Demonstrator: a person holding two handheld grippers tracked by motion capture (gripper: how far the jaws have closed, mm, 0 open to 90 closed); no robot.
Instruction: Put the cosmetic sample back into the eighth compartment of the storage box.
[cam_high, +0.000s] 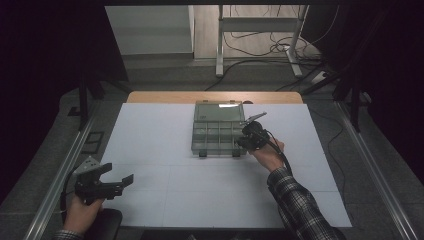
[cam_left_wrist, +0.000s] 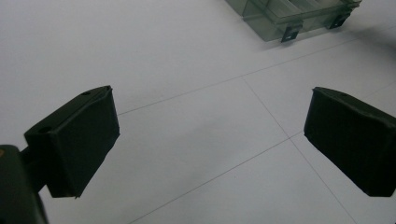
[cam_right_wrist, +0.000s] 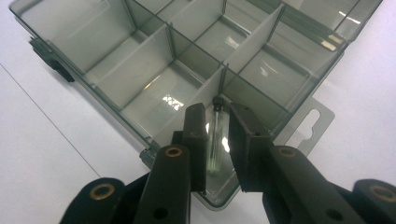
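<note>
A small clear vial (cam_right_wrist: 215, 135) lies in the near corner compartment of the open divided box (cam_high: 218, 128) at mid-bench. The right gripper (cam_right_wrist: 216, 140) straddles it, jaws slightly apart; contact is unclear. The left gripper (cam_high: 118, 177) hovers near the bench (cam_high: 150, 135) corner, jaws wide apart.

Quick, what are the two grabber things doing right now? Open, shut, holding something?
Left gripper: open, black jaws wide apart over the white table, holding nothing.
Right gripper: jaws nearly closed around a small clear glass vial in the smoky transparent plastic compartment box; a firm grip cannot be told.
</note>
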